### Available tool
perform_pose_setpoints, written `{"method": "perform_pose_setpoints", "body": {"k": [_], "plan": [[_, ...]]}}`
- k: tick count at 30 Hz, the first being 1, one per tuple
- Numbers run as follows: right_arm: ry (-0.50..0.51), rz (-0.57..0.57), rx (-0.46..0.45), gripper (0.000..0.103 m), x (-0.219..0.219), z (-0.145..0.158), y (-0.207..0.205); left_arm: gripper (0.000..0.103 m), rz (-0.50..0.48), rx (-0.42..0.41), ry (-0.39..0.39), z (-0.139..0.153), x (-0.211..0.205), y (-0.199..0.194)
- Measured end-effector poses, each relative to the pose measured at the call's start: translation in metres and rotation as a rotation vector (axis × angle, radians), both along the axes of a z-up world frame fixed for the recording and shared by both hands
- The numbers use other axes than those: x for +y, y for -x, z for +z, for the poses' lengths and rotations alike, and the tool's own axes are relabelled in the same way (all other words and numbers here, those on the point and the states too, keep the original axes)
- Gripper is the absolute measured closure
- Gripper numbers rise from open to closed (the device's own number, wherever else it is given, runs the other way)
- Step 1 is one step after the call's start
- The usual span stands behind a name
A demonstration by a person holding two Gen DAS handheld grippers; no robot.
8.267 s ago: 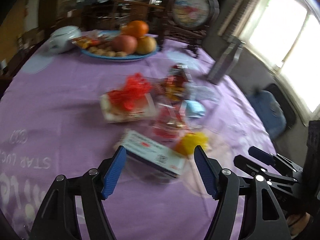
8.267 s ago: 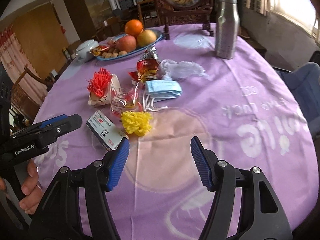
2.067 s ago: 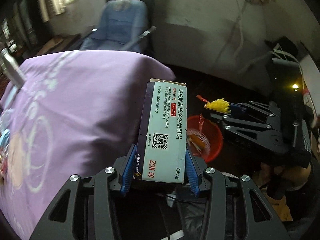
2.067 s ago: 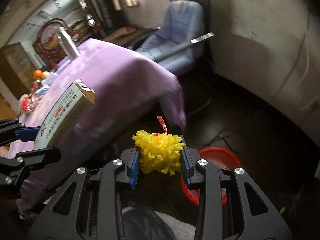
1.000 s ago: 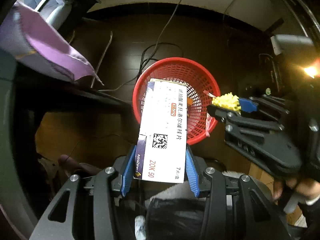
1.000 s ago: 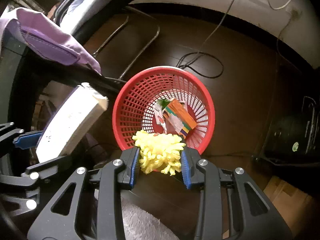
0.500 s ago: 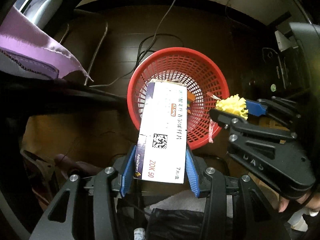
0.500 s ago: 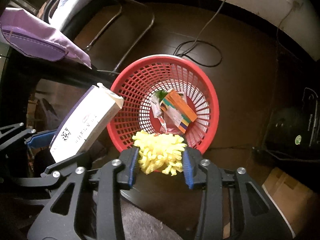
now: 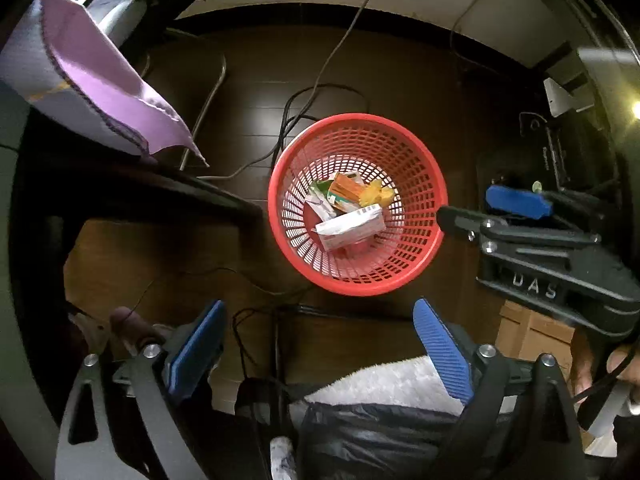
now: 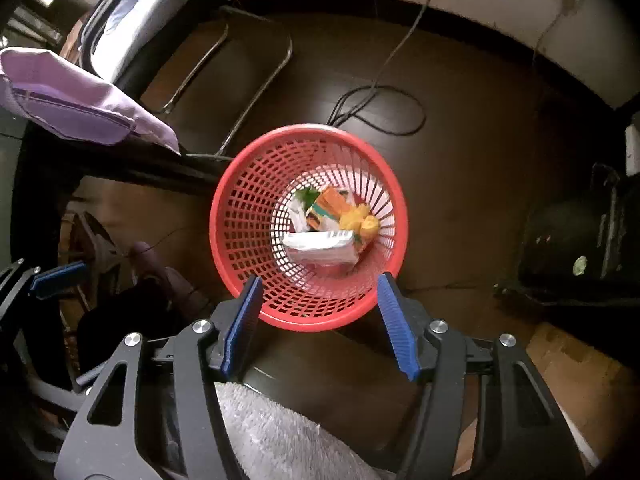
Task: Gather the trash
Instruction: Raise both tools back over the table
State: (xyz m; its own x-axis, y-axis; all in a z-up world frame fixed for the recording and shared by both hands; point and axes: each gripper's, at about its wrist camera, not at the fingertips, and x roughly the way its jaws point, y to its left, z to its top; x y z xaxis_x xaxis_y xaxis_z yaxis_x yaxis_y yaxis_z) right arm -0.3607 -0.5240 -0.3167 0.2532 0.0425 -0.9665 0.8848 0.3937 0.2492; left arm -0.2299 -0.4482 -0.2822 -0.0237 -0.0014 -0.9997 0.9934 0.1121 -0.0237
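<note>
Trash in red basket, right gripper lettered "DAS", jaws opening, empty

Left gripper: black frame, silver screws, ribbed blue pads.

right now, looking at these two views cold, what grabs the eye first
A round red plastic mesh basket on the dark wooden floor dominates both views, with a white medicine box, a fuzzy yellow clump and an orange packet lying inside. The left gripper and right gripper frame it from above, jaws opening with nothing between them. A purple tablecloth corner hangs at upper left.
</note>
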Motion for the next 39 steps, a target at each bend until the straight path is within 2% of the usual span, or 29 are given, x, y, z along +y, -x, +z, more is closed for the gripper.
{"method": "perform_pose_setpoints", "body": {"k": [3, 11, 16, 20, 22, 28, 32, 34, 39], "plan": [[0.047, -0.002, -0.011, 0.036, -0.002, 0.022, -0.002, 0.009, -0.006, -0.006, 0.03, 0.014, 0.003, 0.003], [0.162, -0.012, -0.016, 0.034, -0.002, 0.079, -0.005, 0.009, 0.019, -0.025, 0.098, 0.056, 0.011, -0.007], [0.306, -0.075, -0.076, 0.033, -0.002, 0.14, -0.002, 0.009, 0.029, -0.011, 0.232, 0.121, 0.027, -0.012], [0.383, -0.06, -0.151, 0.03, 0.002, 0.184, -0.016, 0.007, 0.112, -0.053, 0.369, 0.18, 0.052, -0.024], [0.415, -0.038, -0.195, 0.03, 0.008, 0.205, -0.029, 0.006, 0.144, -0.053, 0.412, 0.2, 0.065, -0.033], [0.444, 0.068, -0.318, 0.028, 0.04, 0.247, -0.081, 0.006, 0.243, -0.144, 0.541, 0.263, 0.122, -0.069], [0.463, 0.192, -0.335, 0.027, 0.07, 0.265, -0.129, 0.006, 0.348, -0.192, 0.598, 0.29, 0.16, -0.108], [0.474, 0.244, -0.344, 0.027, 0.085, 0.272, -0.153, 0.006, 0.44, -0.215, 0.623, 0.301, 0.181, -0.131], [0.472, 0.367, -0.392, 0.026, 0.125, 0.291, -0.216, 0.006, 0.623, -0.281, 0.615, 0.307, 0.234, -0.182]]}}
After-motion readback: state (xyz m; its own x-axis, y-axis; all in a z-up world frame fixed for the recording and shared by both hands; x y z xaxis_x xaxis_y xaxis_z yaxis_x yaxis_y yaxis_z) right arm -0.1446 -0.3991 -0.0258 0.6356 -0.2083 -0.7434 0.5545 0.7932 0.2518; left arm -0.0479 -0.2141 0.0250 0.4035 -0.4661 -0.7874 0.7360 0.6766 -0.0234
